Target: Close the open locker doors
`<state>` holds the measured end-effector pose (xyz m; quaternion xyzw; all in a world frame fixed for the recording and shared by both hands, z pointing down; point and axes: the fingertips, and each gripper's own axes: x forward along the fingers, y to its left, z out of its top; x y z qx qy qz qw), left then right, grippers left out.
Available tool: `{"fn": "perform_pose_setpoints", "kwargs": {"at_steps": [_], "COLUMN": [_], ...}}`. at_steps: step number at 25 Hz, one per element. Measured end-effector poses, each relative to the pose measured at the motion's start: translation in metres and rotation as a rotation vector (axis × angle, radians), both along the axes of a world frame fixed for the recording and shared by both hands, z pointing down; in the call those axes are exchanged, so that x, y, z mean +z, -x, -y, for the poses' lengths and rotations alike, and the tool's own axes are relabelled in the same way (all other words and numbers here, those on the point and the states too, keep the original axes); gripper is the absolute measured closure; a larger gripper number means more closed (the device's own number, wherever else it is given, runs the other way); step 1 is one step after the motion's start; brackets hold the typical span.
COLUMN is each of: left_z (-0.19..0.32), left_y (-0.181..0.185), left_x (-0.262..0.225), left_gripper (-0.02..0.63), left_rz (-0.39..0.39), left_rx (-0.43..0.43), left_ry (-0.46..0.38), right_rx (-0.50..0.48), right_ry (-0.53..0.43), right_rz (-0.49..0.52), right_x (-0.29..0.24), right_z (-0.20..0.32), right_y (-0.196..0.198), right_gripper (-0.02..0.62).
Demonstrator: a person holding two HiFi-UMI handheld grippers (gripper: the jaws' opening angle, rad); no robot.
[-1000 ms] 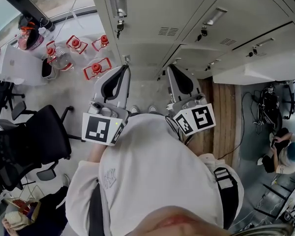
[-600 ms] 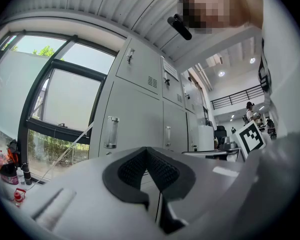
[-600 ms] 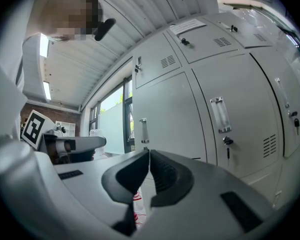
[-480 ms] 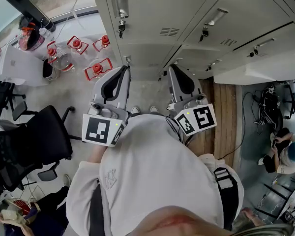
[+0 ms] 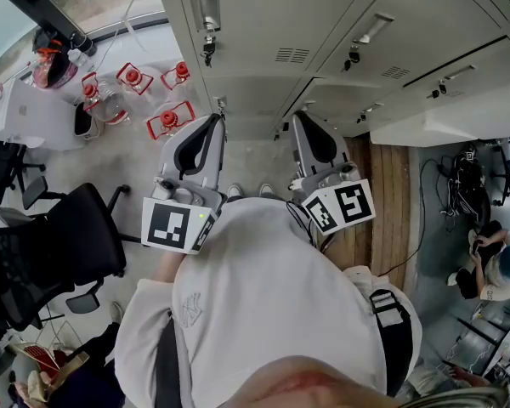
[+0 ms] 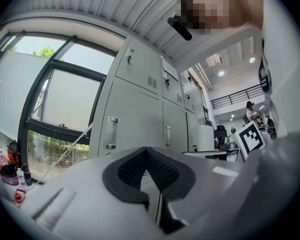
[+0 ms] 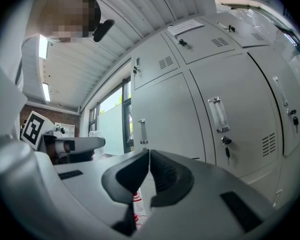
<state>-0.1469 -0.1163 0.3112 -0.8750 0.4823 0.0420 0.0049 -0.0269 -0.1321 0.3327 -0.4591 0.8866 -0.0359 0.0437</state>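
Lockers across top of head view. Pale panel juts out at right, probably open door, well apart from left gripper and right gripper.

Left gripper view: fingers closed, nothing between.

Right gripper view: fingers closed, empty; closed doors and handle ahead.

Judgement: sheet-metal door, light, stiff, swings easily; push flat face near free edge.

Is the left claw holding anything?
No, the left claw is shut, its two jaws pressed together with nothing between them.
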Motion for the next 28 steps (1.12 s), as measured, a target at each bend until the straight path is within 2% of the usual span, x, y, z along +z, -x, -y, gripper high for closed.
{"fn": "perform_pose_setpoints", "kwargs": {"at_steps": [15,28], "left_z": [0.009,0.026], "left_y": [-0.024,-0.059], "left_x": [-0.003,-0.011], "left_gripper": [0.621,0.621], "left_rz": [0.009,0.007], "left_rx": [-0.002,-0.033], "left_ry": [0.002,-0.001], "right_rx": [-0.015,-0.04], "right_ry": [0.0,0.002], "right_rz": [0.004,-0.002], "right_x": [-0.001,-0.006], "right_z": [0.011,0.032], "right_y": [-0.02,-0.056], "right_gripper": [0.581,0.581]}}
